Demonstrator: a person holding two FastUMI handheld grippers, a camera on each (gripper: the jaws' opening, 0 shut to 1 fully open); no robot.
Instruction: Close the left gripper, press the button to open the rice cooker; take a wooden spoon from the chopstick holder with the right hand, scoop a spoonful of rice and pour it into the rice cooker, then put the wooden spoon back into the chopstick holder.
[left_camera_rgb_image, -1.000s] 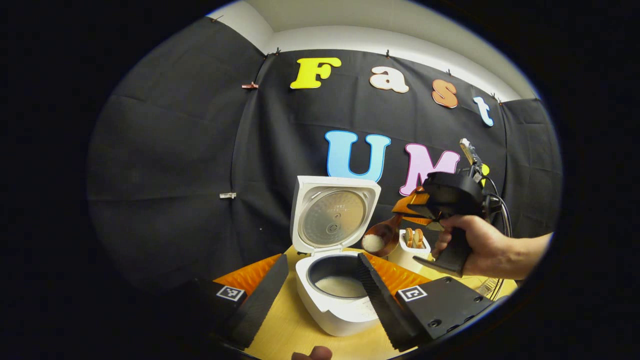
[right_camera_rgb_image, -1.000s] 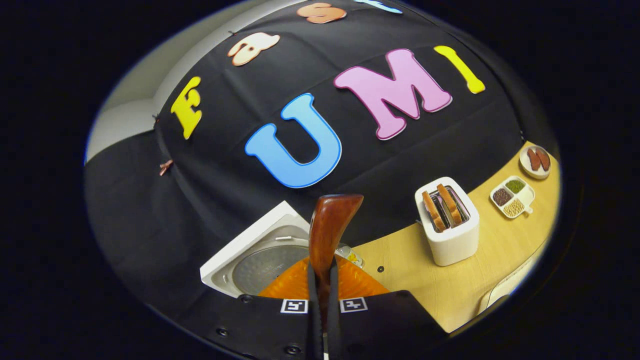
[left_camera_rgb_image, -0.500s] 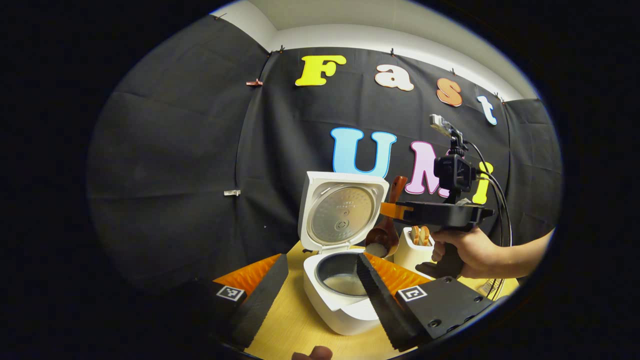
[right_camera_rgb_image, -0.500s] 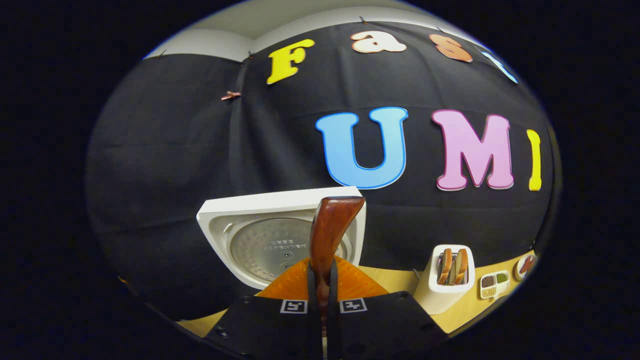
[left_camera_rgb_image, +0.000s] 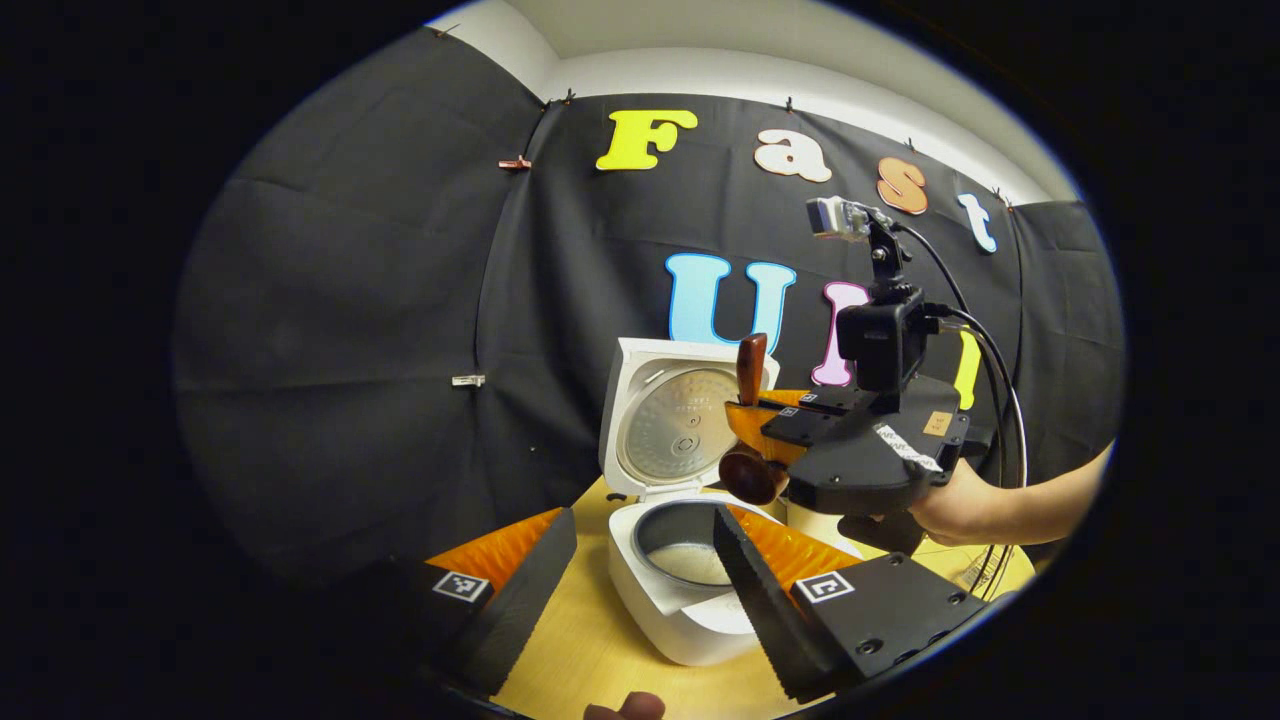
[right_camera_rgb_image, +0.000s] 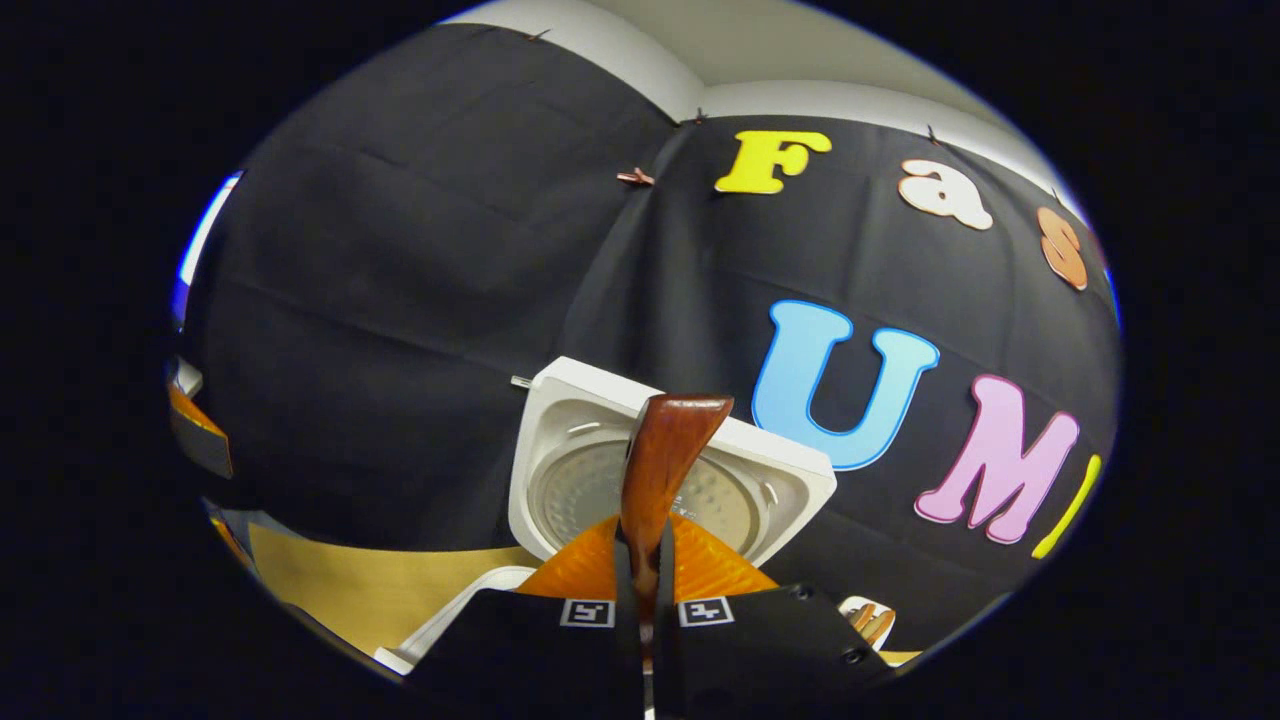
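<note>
Left gripper: its fingers are spread wide and hold nothing; they sit low over the table, one on each side of the cooker's front in the left gripper view.
Left fingers: neither touches the cooker as far as can be told; the right-hand one overlaps the pot's rim in the picture, but contact cannot be judged.
Right gripper: its fingers are pressed nearly together, with the spoon's handle clamped in the narrow slit between them.
Right gripper, seen from the left gripper view: it is held by a hand above the open pot, to the right of the lid.
Spoon: the handle rises upright out of the fingers in the right gripper view; in the left gripper view the spoon has its bowl hanging below the fingers, over the pot's far right rim, and its handle end pointing up.
Rice in spoon: cannot tell.
Cooker: it is open on the table, the lid standing upright behind.
Pot: pale rice lies at its bottom.
Toaster: its top peeks out at the lower right of the right gripper view, with toast in it.
</note>
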